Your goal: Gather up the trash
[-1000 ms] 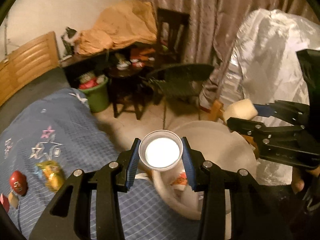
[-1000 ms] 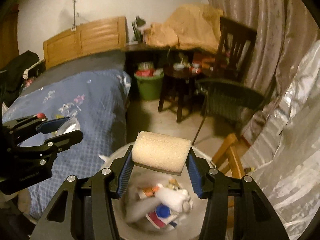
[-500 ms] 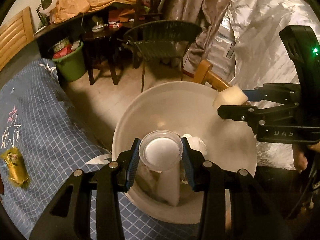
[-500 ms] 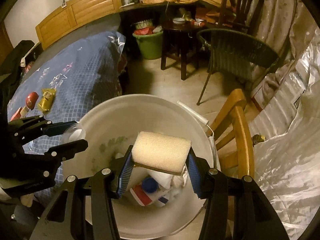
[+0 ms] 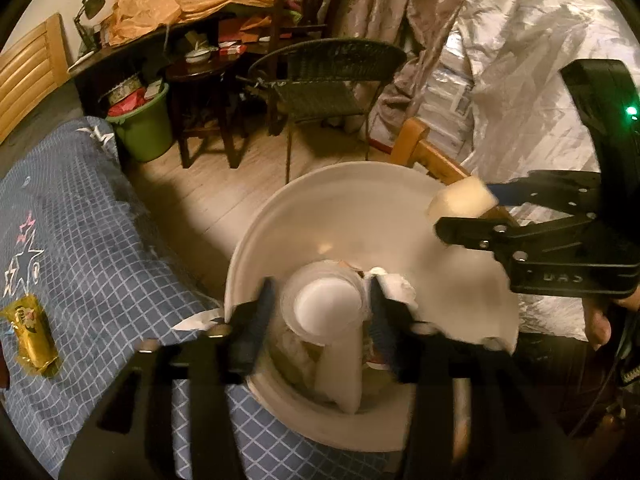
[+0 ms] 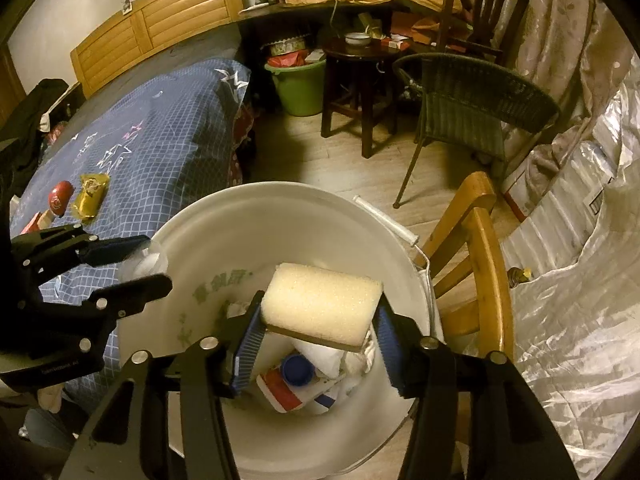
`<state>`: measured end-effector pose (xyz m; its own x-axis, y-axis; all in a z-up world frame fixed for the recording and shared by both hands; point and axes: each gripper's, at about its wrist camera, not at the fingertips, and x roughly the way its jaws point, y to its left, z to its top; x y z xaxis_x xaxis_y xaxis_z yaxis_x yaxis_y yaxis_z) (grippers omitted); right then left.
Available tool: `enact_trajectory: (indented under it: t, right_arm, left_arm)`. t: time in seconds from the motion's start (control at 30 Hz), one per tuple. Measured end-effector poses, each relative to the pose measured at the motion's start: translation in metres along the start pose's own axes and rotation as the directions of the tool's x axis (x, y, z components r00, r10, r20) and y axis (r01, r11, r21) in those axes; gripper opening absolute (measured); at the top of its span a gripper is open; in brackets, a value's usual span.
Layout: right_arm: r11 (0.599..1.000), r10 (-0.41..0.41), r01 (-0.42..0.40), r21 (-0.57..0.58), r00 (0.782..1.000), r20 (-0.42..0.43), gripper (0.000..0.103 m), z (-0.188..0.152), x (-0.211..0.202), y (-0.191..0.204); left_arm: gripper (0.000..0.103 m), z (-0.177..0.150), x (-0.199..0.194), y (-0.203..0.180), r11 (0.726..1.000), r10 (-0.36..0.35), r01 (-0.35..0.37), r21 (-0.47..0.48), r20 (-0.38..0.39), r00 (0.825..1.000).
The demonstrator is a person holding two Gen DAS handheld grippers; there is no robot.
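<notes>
A white bucket [image 5: 340,200] [image 6: 248,220] with trash in it stands beside the bed. My left gripper [image 5: 320,304] is over the bucket's near side; its jaws have spread apart and blur, and the clear plastic cup [image 5: 324,306] sits loose between them. The cup also shows in the right wrist view [image 6: 148,262]. My right gripper [image 6: 318,332] is shut on a yellow sponge [image 6: 320,304] above the bucket's middle; the sponge also shows in the left wrist view [image 5: 460,200]. A white bottle with a blue cap [image 6: 296,368] lies inside.
A gold wrapper [image 5: 30,332] [image 6: 90,194] and a red item [image 6: 60,198] lie on the blue checked bedspread [image 5: 100,240]. A wooden chair [image 6: 476,260] stands against the bucket's right. A wicker chair [image 6: 472,108], dark stool, green bin [image 6: 300,84] and silver cover [image 5: 520,80] stand around.
Both grippers moved from beside the bed to over the bucket. The left jaws have just spread away from the cup. The right gripper still holds the sponge.
</notes>
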<state>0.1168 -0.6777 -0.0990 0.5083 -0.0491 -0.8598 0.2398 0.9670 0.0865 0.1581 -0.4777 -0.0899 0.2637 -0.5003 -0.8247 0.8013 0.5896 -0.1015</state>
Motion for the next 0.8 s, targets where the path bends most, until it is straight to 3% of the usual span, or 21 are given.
enact_trajectory:
  t: [0.07,0.3,0.43,0.57,0.63,0.8]
  right_arm:
    - [1.000,0.007,-0.007,0.007,1.000,0.013,0.082,0.000,-0.004,-0.003]
    - [1.000,0.024,-0.025,0.016,0.997,0.069,0.083,-0.003,-0.022,0.000]
    - [1.000,-0.010,0.013,-0.011,0.976,0.220,0.083,-0.020,-0.076,0.021]
    - [1.000,-0.001,0.005,-0.013,0.945,0.327,0.084,-0.058,-0.132,0.043]
    - [1.000,0.011,-0.008,-0.011,0.942,0.336,0.089,-0.078,-0.151,0.054]
    - [0.999,-0.003,-0.011,0.041,0.950,0.313,0.097,-0.121,-0.191,0.067]
  left_arm:
    - [0.065,0.000,-0.002,0.004,1.000,0.015,-0.014,-0.012,0.012,1.000]
    - [0.065,-0.003,-0.012,0.008,1.000,0.023,-0.022,-0.017,0.031,0.999]
    - [0.069,-0.015,-0.050,0.008,0.999,0.036,-0.037,0.005,0.120,0.992]
    - [0.096,-0.040,-0.111,0.008,0.998,0.061,-0.065,0.009,0.270,0.961]
    - [0.097,-0.058,-0.139,0.008,0.996,0.086,-0.088,-0.008,0.325,0.942]
    - [0.098,-0.085,-0.173,0.002,0.994,0.112,-0.109,-0.028,0.359,0.927]
